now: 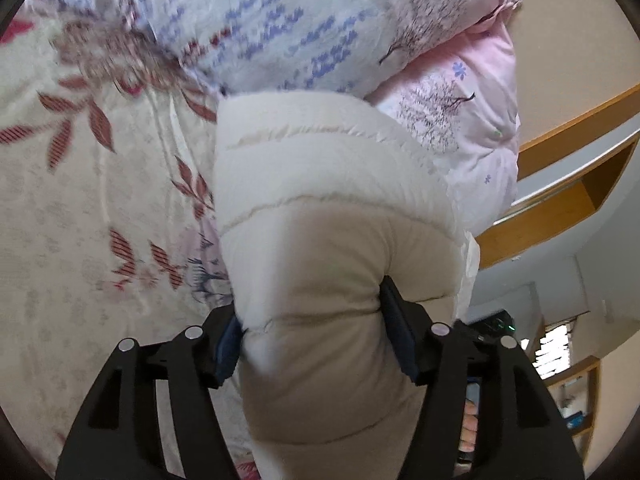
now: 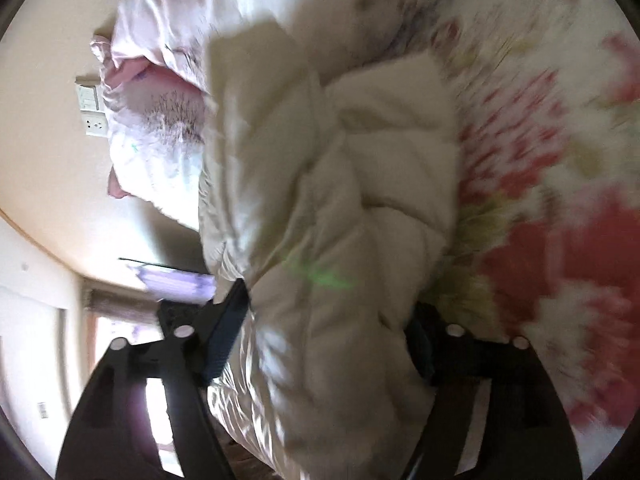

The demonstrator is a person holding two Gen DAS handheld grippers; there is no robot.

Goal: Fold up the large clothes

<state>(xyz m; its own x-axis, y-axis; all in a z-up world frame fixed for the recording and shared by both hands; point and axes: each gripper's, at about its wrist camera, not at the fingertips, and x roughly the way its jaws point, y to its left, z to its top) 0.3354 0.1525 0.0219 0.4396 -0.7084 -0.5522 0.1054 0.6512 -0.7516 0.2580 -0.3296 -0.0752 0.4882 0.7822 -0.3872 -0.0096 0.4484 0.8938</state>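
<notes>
A cream quilted puffer jacket [image 1: 320,208] fills the middle of the left wrist view. My left gripper [image 1: 316,328] is shut on a thick fold of it, the padded fabric bulging between the two dark pads. In the right wrist view the same jacket [image 2: 328,208] hangs bunched and blurred. My right gripper [image 2: 324,336] is shut on another thick part of it. Both hold the jacket above the bed.
The bed sheet [image 1: 80,200] is cream with red leaf prints, and shows red flowers in the right wrist view [image 2: 540,240]. A pale pink and white floral duvet [image 1: 460,92] is piled at the bed's head. Wooden shelving [image 1: 560,184] and a wall socket [image 2: 94,124] are behind.
</notes>
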